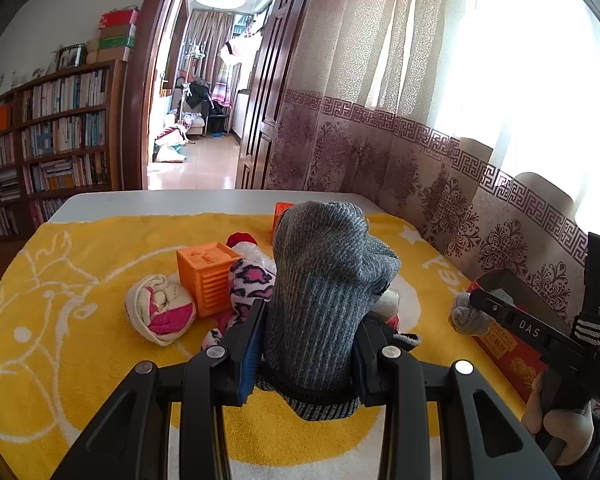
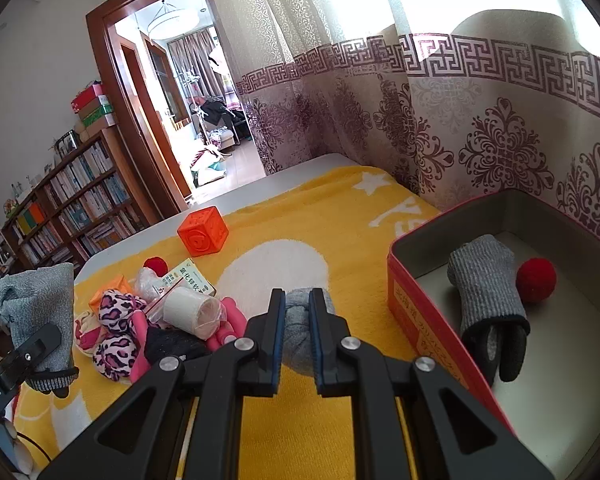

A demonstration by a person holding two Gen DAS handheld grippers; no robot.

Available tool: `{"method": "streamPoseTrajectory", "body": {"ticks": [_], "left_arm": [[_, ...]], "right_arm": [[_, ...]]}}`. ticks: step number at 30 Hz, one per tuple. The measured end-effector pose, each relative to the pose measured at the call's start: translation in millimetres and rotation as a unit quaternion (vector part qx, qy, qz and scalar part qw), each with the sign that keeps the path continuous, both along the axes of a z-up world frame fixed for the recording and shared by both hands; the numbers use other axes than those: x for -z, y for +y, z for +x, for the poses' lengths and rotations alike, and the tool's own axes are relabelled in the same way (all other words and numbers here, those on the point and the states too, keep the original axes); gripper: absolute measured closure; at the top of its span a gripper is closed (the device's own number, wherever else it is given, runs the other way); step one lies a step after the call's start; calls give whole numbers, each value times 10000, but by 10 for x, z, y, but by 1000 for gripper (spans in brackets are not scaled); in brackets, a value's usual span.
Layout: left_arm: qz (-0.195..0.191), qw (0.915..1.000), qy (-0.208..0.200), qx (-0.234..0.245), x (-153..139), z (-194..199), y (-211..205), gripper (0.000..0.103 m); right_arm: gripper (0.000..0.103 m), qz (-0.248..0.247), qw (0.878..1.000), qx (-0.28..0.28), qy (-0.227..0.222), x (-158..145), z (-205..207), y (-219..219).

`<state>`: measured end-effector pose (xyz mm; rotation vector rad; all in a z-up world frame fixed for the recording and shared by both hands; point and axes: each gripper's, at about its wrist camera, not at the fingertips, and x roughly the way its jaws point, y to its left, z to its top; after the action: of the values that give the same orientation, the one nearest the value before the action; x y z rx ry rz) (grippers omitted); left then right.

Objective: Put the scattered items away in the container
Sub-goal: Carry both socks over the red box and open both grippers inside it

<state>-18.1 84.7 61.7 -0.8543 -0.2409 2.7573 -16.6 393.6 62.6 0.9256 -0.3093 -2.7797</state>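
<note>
A grey knit glove [image 1: 324, 272] with a dark cuff stands upright between the fingers of my left gripper [image 1: 312, 320], which is shut on it above the yellow towel [image 1: 80, 280]. From the right wrist view the same glove [image 2: 36, 300] and left gripper [image 2: 40, 340] show at the far left. My right gripper [image 2: 297, 300] is shut on a rolled grey sock [image 2: 300, 332], just left of the red tin [image 2: 420, 312]. Inside the tin lie another grey glove [image 2: 484, 288] and a red pompom [image 2: 536, 280]. The left wrist view shows the right gripper [image 1: 476, 300], the sock [image 1: 462, 316] and the tin [image 1: 512, 360] at right.
Loose on the towel are an orange cube [image 2: 203, 231], a second orange cube [image 1: 208, 276], a leopard-print sock [image 2: 118, 320], a white-and-pink sock roll [image 1: 160, 308], a bagged white roll [image 2: 192, 312], a small box [image 2: 188, 280] and a red pompom [image 2: 156, 266]. A curtain [image 2: 420, 120] hangs along the right side.
</note>
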Motion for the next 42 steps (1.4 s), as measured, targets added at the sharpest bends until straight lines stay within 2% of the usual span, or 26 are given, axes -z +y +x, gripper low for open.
{"method": "streamPoseTrajectory", "body": {"ticks": [11, 23, 32, 42], "left_arm": [[-142, 9994, 24, 299, -32, 56, 268, 65], [-50, 9929, 34, 1191, -241, 147, 1043, 65], [-54, 9801, 27, 1986, -410, 160, 1800, 65], [90, 9570, -109, 2899, -406, 155, 2638, 65]], "right_arm": [[90, -20, 9990, 336, 288, -271, 271, 373], [90, 76, 9919, 1197, 420, -536, 512, 1122], [90, 69, 9837, 1769, 320, -581, 566, 1616], [90, 24, 9765, 2137, 294, -612, 556, 1874]]}}
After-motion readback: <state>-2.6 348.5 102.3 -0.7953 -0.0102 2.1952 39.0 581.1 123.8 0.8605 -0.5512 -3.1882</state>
